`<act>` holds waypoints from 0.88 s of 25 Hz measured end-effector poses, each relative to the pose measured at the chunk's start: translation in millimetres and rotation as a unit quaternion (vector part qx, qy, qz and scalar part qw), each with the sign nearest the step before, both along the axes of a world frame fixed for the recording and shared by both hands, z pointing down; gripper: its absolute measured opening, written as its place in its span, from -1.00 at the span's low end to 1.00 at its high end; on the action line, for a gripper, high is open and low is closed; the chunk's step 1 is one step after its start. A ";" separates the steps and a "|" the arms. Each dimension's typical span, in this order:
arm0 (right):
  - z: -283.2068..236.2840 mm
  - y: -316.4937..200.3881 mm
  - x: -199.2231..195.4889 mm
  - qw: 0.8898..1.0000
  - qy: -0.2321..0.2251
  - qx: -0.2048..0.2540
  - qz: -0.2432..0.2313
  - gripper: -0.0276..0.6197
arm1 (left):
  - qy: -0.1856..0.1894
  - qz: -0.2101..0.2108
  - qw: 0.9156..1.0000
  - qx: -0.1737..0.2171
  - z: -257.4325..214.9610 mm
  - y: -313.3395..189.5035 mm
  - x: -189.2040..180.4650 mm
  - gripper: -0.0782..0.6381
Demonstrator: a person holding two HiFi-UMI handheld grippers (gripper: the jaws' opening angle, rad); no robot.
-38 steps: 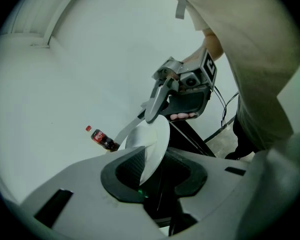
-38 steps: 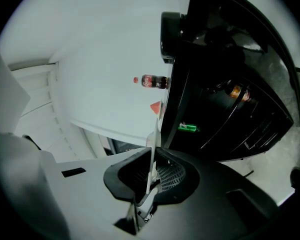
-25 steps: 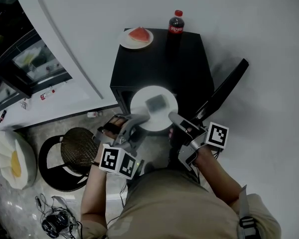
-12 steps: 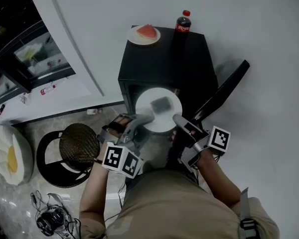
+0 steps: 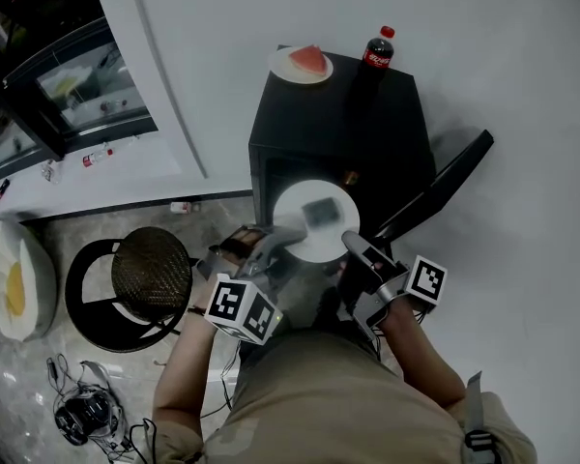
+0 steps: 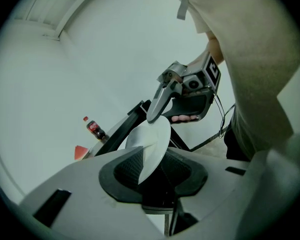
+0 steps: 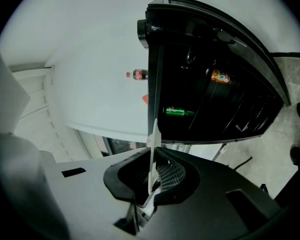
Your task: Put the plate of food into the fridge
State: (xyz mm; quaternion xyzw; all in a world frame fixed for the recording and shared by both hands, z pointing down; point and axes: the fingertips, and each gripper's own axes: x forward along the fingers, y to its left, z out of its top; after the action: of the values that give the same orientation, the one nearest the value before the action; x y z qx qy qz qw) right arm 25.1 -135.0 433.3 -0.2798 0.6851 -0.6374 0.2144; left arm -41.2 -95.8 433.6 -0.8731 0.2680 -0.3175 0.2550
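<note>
We hold the plate [image 5: 315, 222] mid-frame before the open fridge [image 5: 340, 129], with the left gripper [image 5: 282, 238] and right gripper [image 5: 354, 244] clamped on opposite rims. If one hand dips, the food [image 5: 319, 211] could slide off, or the rim could clip the opening.

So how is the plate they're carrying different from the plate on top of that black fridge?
The carried plate hangs before the open fridge, clamped at its rim by the left gripper and right gripper; the top plate rests on the fridge beside a cola bottle. The carried plate bears a grey squarish piece; the top plate bears a red wedge. Both are round and white.
</note>
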 end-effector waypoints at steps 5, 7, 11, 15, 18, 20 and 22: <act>5.0 -1.3 1.8 1.000 -0.005 -0.005 0.003 -0.79 | 0.003 -0.004 1.000 -0.010 4.2 -1.2 1.7 -0.50; 7.2 -2.1 2.6 1.000 -0.007 -0.008 0.006 -0.79 | 0.001 -0.006 1.000 -0.014 6.5 -2.3 2.8 -0.50; 12.1 -2.5 4.8 1.000 -0.007 -0.013 0.010 -0.79 | 0.005 -0.014 1.000 -0.022 10.1 -3.3 4.3 -0.49; 17.0 -5.2 6.9 1.000 -0.008 -0.018 0.017 -0.79 | 0.004 -0.022 0.999 -0.028 14.0 -6.7 5.1 -0.48; 20.0 -6.4 7.7 0.999 -0.011 -0.023 0.020 -0.79 | 0.006 -0.027 0.999 -0.033 17.0 -8.1 5.9 -0.47; 23.4 -8.8 8.8 0.999 -0.013 -0.027 0.022 -0.79 | 0.003 -0.029 0.999 -0.036 19.8 -10.6 6.8 -0.47; 28.1 -12.3 10.1 0.999 -0.015 -0.029 0.024 -0.79 | 0.000 -0.030 0.999 -0.038 23.8 -14.4 7.7 -0.47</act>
State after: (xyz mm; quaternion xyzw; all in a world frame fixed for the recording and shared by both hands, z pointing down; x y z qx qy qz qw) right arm 35.1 -147.3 461.4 -0.2930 0.6560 -0.6561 0.2312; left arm -33.6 -110.2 457.4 -0.8737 0.2823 -0.3348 0.2118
